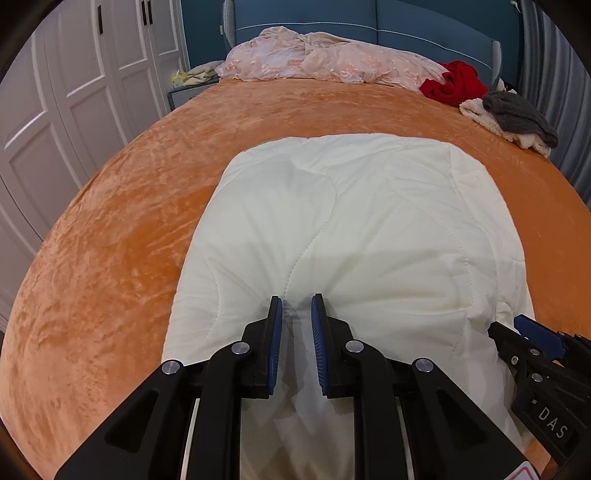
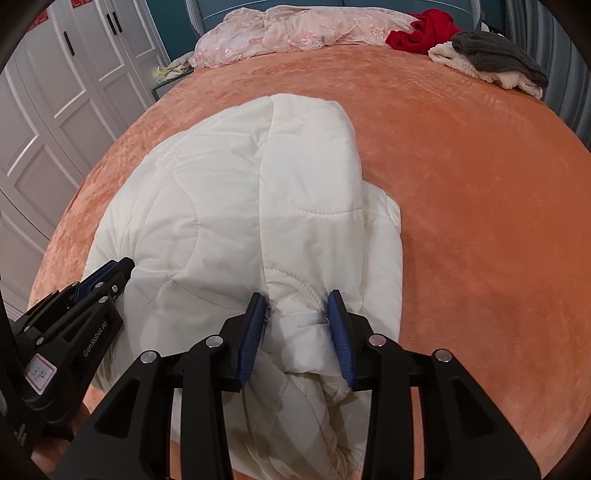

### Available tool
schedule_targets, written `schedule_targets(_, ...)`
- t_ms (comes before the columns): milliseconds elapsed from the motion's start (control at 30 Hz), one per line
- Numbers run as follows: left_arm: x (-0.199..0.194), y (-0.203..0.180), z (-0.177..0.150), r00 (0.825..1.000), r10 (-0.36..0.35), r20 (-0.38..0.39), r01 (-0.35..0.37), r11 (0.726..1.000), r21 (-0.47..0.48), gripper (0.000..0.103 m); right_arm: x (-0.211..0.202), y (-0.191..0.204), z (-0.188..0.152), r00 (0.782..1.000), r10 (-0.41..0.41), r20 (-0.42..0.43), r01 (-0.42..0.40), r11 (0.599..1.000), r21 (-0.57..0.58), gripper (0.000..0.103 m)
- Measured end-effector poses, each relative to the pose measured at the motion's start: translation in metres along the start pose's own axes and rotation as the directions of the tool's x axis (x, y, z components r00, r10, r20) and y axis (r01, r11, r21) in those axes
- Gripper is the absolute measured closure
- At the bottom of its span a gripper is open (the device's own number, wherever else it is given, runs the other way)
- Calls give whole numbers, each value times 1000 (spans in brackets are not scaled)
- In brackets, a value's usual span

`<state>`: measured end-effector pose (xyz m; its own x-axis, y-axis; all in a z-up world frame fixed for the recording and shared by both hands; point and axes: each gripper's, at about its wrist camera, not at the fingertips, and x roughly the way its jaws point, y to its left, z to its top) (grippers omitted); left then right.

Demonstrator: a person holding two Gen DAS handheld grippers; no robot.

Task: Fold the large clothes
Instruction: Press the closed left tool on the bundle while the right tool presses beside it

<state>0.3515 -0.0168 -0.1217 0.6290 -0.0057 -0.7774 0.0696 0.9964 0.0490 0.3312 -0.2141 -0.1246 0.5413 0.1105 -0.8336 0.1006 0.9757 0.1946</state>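
A cream quilted padded garment (image 1: pixel 351 229) lies folded on the orange bed cover (image 1: pixel 110 229); it also shows in the right wrist view (image 2: pixel 229 206). My left gripper (image 1: pixel 296 308) is shut on a pinch of its near edge, fabric bunched between the blue pads. My right gripper (image 2: pixel 297 304) is shut on a thicker bundle of the near edge at the garment's right side. The right gripper shows at the lower right of the left wrist view (image 1: pixel 524 332); the left gripper shows at the left of the right wrist view (image 2: pixel 110 273).
A pink lace bedspread (image 1: pixel 325 59) is heaped at the head of the bed by the blue headboard (image 1: pixel 406 22). A red garment (image 1: pixel 454 83) and a grey and cream pile (image 1: pixel 517 118) lie at the far right. White wardrobe doors (image 1: pixel 74 92) stand on the left.
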Motion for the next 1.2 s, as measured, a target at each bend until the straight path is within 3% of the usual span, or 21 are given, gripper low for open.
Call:
schedule_targets(500,3,-5,-2,999,46,5,-46,999,15,88,8,6,0,999,-48,-8,47,998,-32,65)
schedule_targets(900,-45,1,-17,996,-31,-88,30,999,-13,88,-51,4,-21,999,-34,-18,33,999,-25,64)
schedule_targets(1067,-51,-4,-29,993,-22,-119,22,1000,0,88,-34,-1,-41,993,-61,-102,58,998,-39,61)
schedule_targets(1200,-64,-5,-37,992,-15,-125,16,1000,6,88,-58,2,-46,993,-79,-83,75,996,-51,61)
